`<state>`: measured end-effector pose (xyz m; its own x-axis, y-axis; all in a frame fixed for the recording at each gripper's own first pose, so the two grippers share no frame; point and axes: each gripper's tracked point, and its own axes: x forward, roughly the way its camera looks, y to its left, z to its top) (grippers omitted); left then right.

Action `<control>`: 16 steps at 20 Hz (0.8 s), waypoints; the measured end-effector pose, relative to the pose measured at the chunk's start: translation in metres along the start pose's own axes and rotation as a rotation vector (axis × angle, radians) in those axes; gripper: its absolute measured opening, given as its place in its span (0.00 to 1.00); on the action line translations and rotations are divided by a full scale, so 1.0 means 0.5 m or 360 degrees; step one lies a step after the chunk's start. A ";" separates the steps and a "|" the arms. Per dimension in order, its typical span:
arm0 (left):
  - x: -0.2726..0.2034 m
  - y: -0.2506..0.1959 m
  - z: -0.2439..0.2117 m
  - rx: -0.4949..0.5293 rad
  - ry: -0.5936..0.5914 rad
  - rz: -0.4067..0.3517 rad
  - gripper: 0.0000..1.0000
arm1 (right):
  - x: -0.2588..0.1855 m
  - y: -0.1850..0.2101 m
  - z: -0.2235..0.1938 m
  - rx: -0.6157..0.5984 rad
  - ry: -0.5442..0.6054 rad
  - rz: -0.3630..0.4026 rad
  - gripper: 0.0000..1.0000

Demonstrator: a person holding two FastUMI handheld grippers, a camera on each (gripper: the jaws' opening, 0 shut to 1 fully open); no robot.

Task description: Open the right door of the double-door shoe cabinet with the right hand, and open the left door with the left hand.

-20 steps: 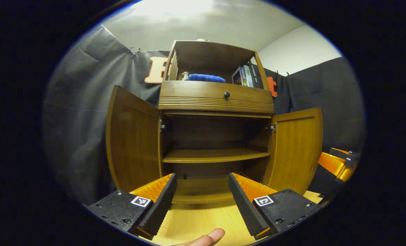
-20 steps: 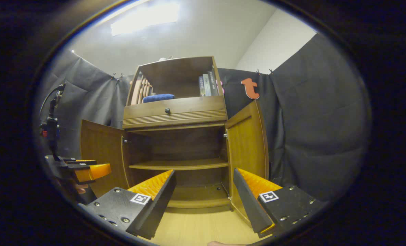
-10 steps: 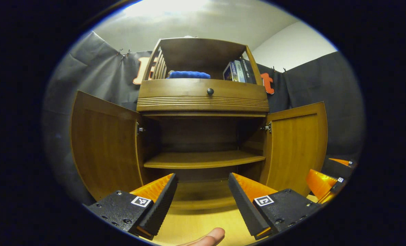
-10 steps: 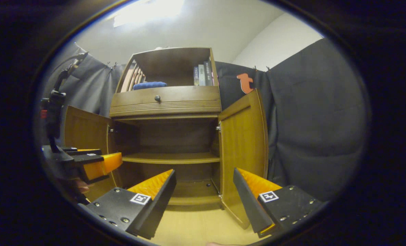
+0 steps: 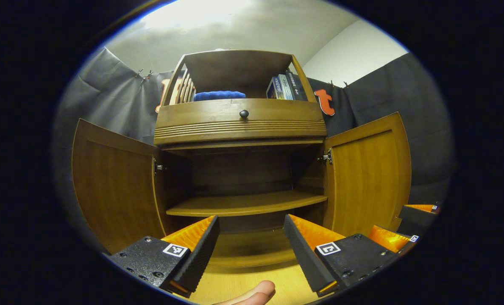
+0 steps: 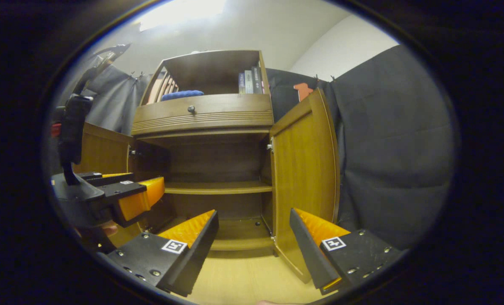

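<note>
Shoe cabinet (image 5: pixel 241 123) with left door (image 5: pixel 116 186) and right door (image 5: pixel 368 173) swung wide; both grippers (left gripper (image 5: pixel 249 237), right gripper (image 6: pixel 254 233)) spread, grasping nothing; blue cloth (image 5: pixel 218 95) and books (image 5: pixel 281 87) above.

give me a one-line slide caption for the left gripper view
Open left gripper faces the shoe cabinet, both doors swung wide.

left gripper (image 5: pixel 252 237), right gripper (image 6: pixel 254 231): black textured bodies, silver screws, square white-black markers, ridged fingers.

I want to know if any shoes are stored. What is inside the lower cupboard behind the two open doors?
Inside the shoe cabinet one bare shelf and a bare bottom board show. The front of the floor is hidden by the left gripper.
</note>
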<state>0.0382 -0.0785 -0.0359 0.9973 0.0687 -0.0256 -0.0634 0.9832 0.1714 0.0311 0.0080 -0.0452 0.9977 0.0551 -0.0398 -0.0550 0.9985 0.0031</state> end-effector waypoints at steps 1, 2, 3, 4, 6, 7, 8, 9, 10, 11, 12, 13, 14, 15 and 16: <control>0.004 -0.002 -0.003 -0.0020 -0.0018 -0.0002 0.97 | 0.003 -0.003 -0.007 -0.0003 0.0006 -0.0006 0.99; 0.004 0.000 -0.008 -0.0036 -0.0026 0.0003 0.99 | 0.005 -0.005 -0.014 -0.0008 0.0002 -0.0011 1.00; 0.003 0.004 -0.014 -0.0042 -0.0031 0.0003 0.99 | 0.004 -0.004 -0.019 -0.0013 -0.0003 -0.0009 1.00; 0.000 0.007 -0.022 -0.0041 -0.0034 -0.0005 0.99 | 0.006 0.000 -0.025 -0.0013 -0.0004 -0.0002 1.00; -0.003 0.011 -0.028 -0.0028 -0.0053 -0.0027 0.99 | 0.007 0.008 -0.033 -0.0004 -0.0002 0.0008 1.00; -0.002 0.013 -0.029 -0.0003 -0.0038 -0.0031 0.97 | 0.010 0.013 -0.039 0.0001 0.0003 0.0009 0.99; -0.005 0.018 -0.032 0.0009 -0.0046 -0.0048 0.97 | 0.010 0.013 -0.041 -0.0001 0.0006 0.0004 0.99; -0.008 0.029 -0.026 -0.0009 -0.0063 -0.0043 0.97 | 0.013 0.015 -0.042 -0.0011 0.0003 -0.0002 0.99; -0.012 0.043 -0.016 -0.0035 -0.0090 -0.0024 0.99 | 0.009 0.022 -0.042 -0.0017 -0.0004 -0.0003 1.00; -0.012 0.058 -0.010 -0.0042 -0.0092 -0.0003 0.99 | 0.001 0.031 -0.034 -0.0005 -0.0015 -0.0006 1.00; -0.012 0.070 -0.010 -0.0046 -0.0092 0.0010 0.96 | -0.010 0.041 -0.024 0.0016 -0.0036 -0.0004 1.00; -0.013 0.081 -0.007 -0.0065 -0.0092 0.0022 0.96 | -0.023 0.051 -0.014 0.0037 -0.0058 0.0007 1.00; -0.014 0.094 -0.005 -0.0091 -0.0093 0.0036 0.99 | -0.031 0.059 -0.006 0.0042 -0.0076 0.0017 0.96; -0.015 0.102 -0.003 -0.0105 -0.0093 0.0044 0.99 | -0.039 0.064 0.003 0.0030 -0.0093 0.0019 0.99; -0.017 0.106 0.001 -0.0111 -0.0097 0.0040 0.99 | -0.046 0.066 0.013 0.0014 -0.0114 0.0016 0.99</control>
<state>0.0265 -0.0270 -0.0261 0.9956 0.0853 0.0381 -0.0888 0.9908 0.1020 0.0064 0.0396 -0.0376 0.9974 0.0644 0.0317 -0.0648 0.9978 0.0120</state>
